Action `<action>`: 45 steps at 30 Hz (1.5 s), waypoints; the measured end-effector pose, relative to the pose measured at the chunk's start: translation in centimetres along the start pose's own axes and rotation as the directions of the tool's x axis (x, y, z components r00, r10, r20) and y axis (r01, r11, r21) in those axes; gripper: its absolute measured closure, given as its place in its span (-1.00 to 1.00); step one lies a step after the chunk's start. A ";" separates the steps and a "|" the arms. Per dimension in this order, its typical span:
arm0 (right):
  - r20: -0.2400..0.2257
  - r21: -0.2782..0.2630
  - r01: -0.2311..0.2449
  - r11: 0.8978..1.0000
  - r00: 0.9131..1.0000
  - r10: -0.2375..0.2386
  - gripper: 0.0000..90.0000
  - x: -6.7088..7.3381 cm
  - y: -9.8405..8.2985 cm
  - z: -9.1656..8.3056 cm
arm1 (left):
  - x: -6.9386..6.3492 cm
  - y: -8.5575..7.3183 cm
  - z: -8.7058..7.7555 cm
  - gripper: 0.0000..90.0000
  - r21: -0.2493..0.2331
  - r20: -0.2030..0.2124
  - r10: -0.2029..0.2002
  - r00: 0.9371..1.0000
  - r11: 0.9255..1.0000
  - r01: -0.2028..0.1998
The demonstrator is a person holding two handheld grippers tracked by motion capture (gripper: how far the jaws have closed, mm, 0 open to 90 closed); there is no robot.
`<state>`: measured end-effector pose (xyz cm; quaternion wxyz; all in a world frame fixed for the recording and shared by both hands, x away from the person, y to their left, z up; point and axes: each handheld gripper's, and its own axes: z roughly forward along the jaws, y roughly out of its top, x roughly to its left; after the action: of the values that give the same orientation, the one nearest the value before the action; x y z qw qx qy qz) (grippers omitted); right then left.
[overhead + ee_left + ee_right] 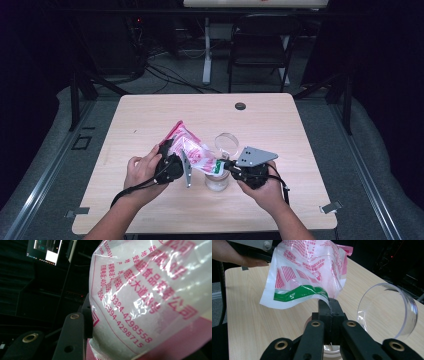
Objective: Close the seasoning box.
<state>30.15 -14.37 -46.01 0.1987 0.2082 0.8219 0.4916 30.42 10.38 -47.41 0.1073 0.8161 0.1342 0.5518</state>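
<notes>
The right gripper [329,305], pressed together on the bag's [192,149] green lower corner above the jar [216,181], and the left gripper [172,162] pinching its middle, share a soft, slippery, sagging load best held by edges.

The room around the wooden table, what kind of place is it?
Probably a lab or recording workspace, not a home. The table stands among dark curtains, loose cables lie on the floor by a desk leg behind it, next to a black folding chair, and a lit monitor glows nearby.
</notes>
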 end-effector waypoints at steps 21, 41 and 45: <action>-0.011 0.007 -0.002 1.000 1.000 0.002 1.00 0.0 -0.2 0.0 | -0.1 0.1 -0.1 0.36 -0.008 -0.029 0.032 0.999 0.999 -0.032; -0.017 0.017 -0.013 1.000 1.000 0.014 1.00 -0.3 -0.8 -0.1 | -0.3 0.7 0.1 0.36 -0.013 -0.047 0.065 0.997 0.998 -0.066; -0.017 0.021 -0.019 1.000 1.000 0.019 1.00 -0.4 -0.9 -0.1 | -0.3 0.7 0.1 0.36 -0.012 -0.049 0.073 0.996 0.997 -0.074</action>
<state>30.30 -15.00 -46.76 0.1847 0.2137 0.8267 0.4866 30.46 9.56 -47.51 0.0893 0.8059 0.1030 0.5761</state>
